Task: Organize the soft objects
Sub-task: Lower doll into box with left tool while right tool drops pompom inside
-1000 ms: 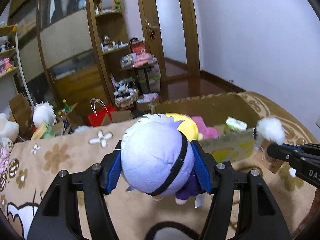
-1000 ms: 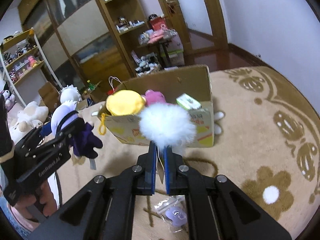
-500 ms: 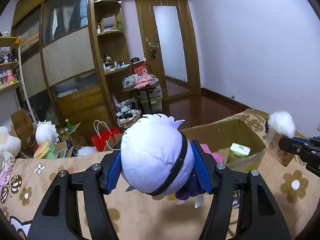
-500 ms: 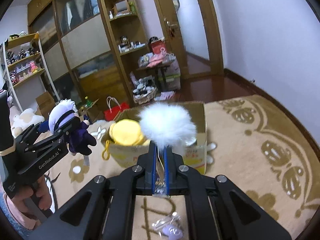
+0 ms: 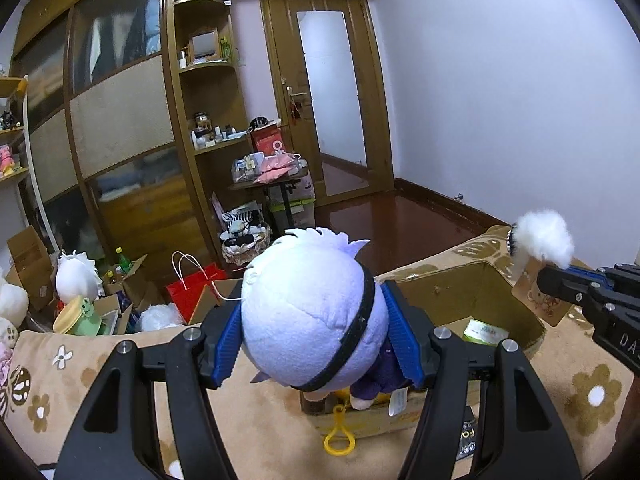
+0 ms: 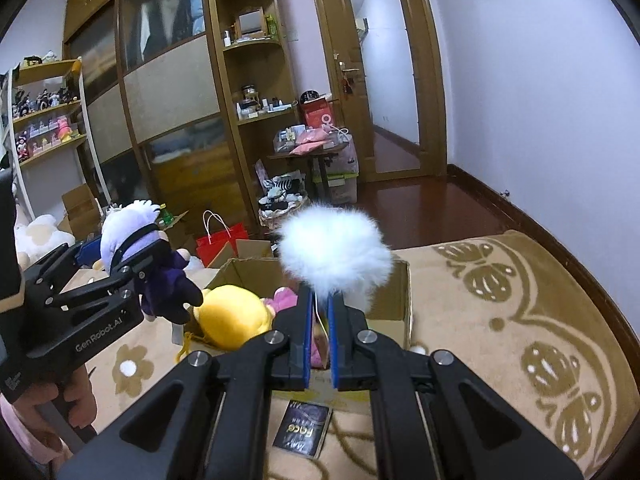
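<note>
Your left hand-held gripper [image 5: 316, 344] is clenched on a plush doll [image 5: 310, 312] with a big pale purple head. The blue pads [image 5: 229, 344] press on both sides of the head, and a black band runs around it. The doll's dark purple body [image 6: 170, 284] hangs down below the head. It is up in the air, just above the near edge of the cardboard box [image 5: 476, 300].

Your right hand-held gripper [image 6: 319, 320] is squeezed shut on the string part of a fluffy white pompom [image 6: 336, 252]. The puff sticks up above the fingertips. A brown paper tag [image 5: 540, 300] hangs from it. In the left view the pompom [image 5: 542, 238] is at 3 o'clock, over the far right corner of the box.

The box stands open on a tan rug [image 6: 520, 320] with brown flower and butterfly shapes. In the box lie a yellow plush [image 6: 232, 316], a pink plush [image 6: 286, 298] and a small green and white pack [image 5: 486, 330]. A yellow ring clip [image 5: 339, 436] hangs over the near wall of the box. A small dark packet [image 6: 304, 428] lies on the rug just in front of the box.

Farther off, at 10 o'clock, a red paper bag [image 5: 196, 290] stands on the floor by more boxes and plush toys. Behind it are tall wooden shelves [image 5: 204, 120], and at 12 o'clock a wooden door [image 5: 332, 92]
</note>
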Action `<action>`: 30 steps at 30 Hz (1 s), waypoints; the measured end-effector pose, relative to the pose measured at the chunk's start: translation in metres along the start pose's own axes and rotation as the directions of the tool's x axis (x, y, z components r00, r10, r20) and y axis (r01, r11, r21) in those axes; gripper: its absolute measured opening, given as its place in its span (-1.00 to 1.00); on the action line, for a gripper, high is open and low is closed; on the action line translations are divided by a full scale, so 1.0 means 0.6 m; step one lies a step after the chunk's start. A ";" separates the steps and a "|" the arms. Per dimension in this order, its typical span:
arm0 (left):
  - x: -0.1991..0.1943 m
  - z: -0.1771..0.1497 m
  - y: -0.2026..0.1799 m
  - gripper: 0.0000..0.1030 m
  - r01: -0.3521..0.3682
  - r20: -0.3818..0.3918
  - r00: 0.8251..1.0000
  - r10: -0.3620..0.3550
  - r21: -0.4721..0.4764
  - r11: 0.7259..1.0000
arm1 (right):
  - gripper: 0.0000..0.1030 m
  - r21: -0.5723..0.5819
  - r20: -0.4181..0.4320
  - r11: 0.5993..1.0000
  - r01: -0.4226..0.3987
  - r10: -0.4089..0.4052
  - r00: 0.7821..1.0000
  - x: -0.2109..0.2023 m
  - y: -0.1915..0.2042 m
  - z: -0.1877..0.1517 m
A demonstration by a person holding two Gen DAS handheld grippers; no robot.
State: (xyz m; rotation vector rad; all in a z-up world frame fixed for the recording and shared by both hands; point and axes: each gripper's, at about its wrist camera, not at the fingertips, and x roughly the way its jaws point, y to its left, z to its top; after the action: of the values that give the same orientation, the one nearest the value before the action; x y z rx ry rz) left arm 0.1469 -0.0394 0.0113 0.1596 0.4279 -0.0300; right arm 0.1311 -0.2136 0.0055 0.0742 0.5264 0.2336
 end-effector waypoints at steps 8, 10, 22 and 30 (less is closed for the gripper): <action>0.046 -0.003 -0.020 0.24 0.012 -0.032 0.999 -0.011 0.015 1.000 | -0.85 0.007 -0.045 1.000 -0.014 0.014 0.999 0.039 -0.010 -0.011; 0.057 -0.006 -0.019 0.25 0.017 -0.041 0.999 -0.017 -0.002 1.000 | -0.85 0.011 -0.055 1.000 -0.019 0.020 0.998 0.047 -0.012 -0.016; 0.098 -0.035 -0.054 0.28 0.082 -0.131 0.989 -0.075 0.048 0.995 | -0.84 0.014 -0.078 0.999 -0.042 0.043 0.996 0.082 -0.029 -0.027; 0.122 -0.046 -0.065 0.28 0.088 -0.180 0.980 -0.078 0.049 0.995 | -0.75 0.039 -0.127 0.997 -0.071 0.075 0.989 0.105 -0.041 -0.036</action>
State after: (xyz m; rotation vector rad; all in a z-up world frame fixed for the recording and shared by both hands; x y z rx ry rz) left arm 0.1995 -0.0730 -0.0497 0.2012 0.6129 -0.1110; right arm 0.1781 -0.2225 -0.0470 0.1127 0.6568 0.3022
